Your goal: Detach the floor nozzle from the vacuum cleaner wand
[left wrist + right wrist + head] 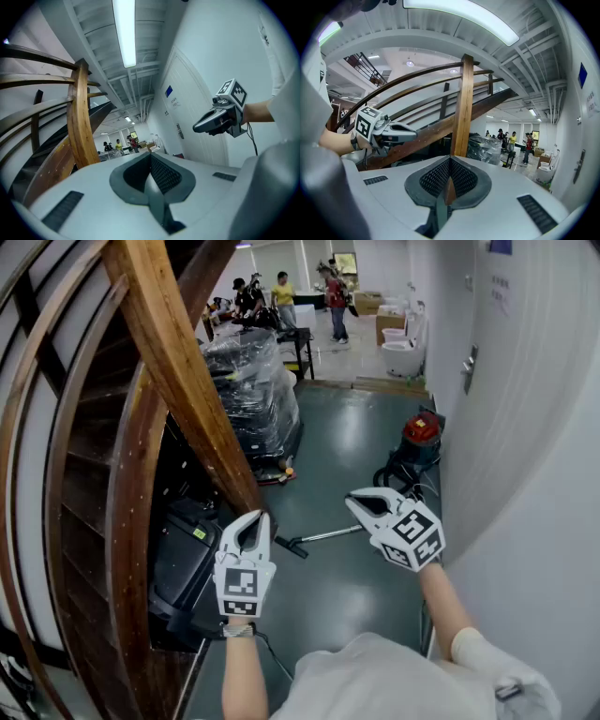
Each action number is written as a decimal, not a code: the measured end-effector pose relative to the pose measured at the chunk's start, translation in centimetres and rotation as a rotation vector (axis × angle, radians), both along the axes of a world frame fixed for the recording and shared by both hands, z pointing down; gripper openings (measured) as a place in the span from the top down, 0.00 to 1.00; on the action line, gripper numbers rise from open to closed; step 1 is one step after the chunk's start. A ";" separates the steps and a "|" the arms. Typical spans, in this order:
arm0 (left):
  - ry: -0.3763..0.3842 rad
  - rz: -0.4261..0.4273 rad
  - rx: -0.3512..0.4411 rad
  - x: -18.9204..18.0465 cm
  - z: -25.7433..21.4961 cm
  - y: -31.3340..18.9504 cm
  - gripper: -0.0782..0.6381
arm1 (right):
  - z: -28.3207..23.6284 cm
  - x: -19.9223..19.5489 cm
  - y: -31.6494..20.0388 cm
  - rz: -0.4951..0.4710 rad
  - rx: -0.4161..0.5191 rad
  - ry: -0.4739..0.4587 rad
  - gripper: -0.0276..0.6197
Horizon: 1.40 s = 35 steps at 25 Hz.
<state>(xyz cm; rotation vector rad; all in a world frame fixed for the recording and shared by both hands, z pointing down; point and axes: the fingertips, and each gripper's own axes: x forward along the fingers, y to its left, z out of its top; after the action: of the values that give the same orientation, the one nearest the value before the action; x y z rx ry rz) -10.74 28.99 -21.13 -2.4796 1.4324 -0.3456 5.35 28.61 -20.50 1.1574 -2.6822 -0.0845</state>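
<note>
In the head view a red and black vacuum cleaner stands on the dark floor by the right wall. Its thin wand lies on the floor and ends in a small black floor nozzle. My left gripper is held in the air, shut and empty, above and left of the nozzle. My right gripper is also shut and empty, above the wand's far end. Each gripper view shows its own jaws closed on nothing and the other gripper to the side.
A wooden stair rail slants across the left. Plastic-wrapped goods and a black case stand below it. A white wall with a door handle runs along the right. Several people and white toilets are far off.
</note>
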 end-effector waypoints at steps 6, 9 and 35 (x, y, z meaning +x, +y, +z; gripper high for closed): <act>-0.012 0.003 -0.012 0.0 0.6 -0.4 0.89 | 0.4 0.5 -0.5 0.014 -0.003 0.007 0.91; -0.020 0.006 -0.022 0.1 1.0 -0.6 0.89 | 0.7 0.7 -0.6 0.019 -0.007 0.015 0.91; -0.042 0.078 -0.114 -3.6 5.5 0.2 0.89 | 3.2 -2.5 1.8 0.037 -0.088 -0.120 0.91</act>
<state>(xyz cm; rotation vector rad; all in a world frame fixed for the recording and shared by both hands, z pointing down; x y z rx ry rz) -14.31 29.14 -15.61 -2.5936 1.3298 -0.4730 2.84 30.45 -17.35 1.2205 -2.7347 0.1115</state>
